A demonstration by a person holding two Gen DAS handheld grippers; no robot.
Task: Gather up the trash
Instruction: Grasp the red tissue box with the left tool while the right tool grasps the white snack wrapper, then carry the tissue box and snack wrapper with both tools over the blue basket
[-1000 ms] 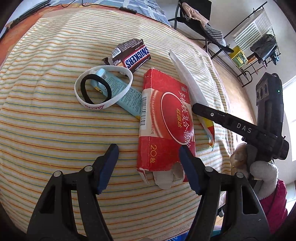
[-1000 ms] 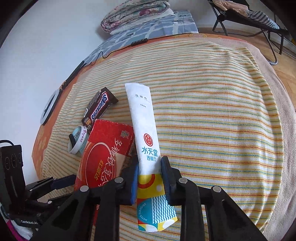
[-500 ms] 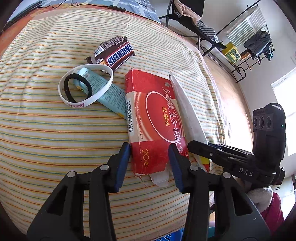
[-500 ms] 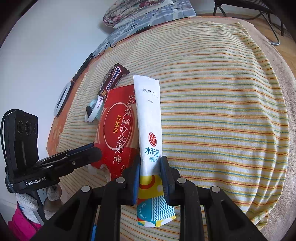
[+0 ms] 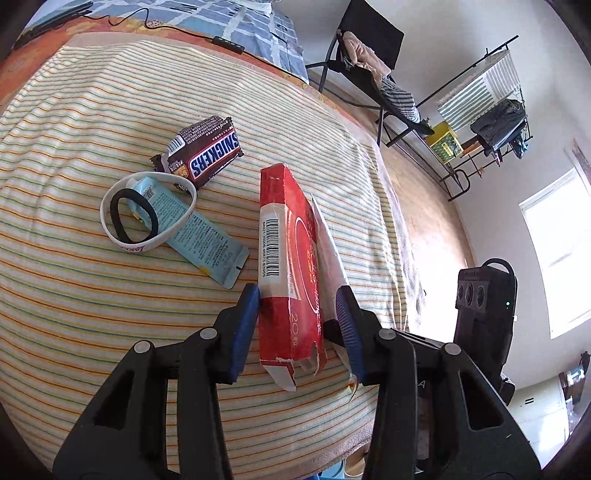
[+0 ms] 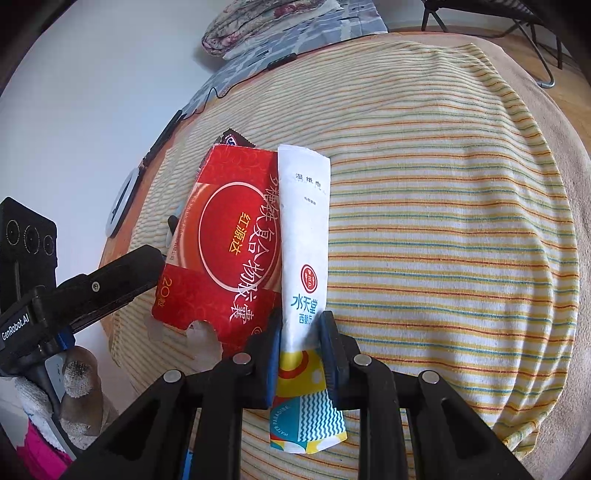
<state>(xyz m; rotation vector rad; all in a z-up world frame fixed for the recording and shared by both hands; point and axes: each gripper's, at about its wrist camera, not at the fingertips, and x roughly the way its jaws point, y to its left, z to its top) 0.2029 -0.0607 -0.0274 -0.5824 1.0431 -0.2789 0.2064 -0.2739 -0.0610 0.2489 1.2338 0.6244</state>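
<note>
My left gripper is shut on the near end of a red cardboard box, which stands tilted up on its long edge above the striped cloth. My right gripper is shut on a long white wet-wipe packet that lies against the red box. In the left wrist view the wipe packet sits between the box and my left gripper's right finger. A Snickers wrapper and a light-blue packet lie on the cloth to the left.
A white wristband and a black hair tie rest on the blue packet. Beyond the cloth's right edge are bare floor, a folding chair and a drying rack. A folded quilt lies at the far end.
My left gripper came forward and shut on the red box, which rose from lying flat onto its edge. My right gripper kept its hold on the wipe packet.
</note>
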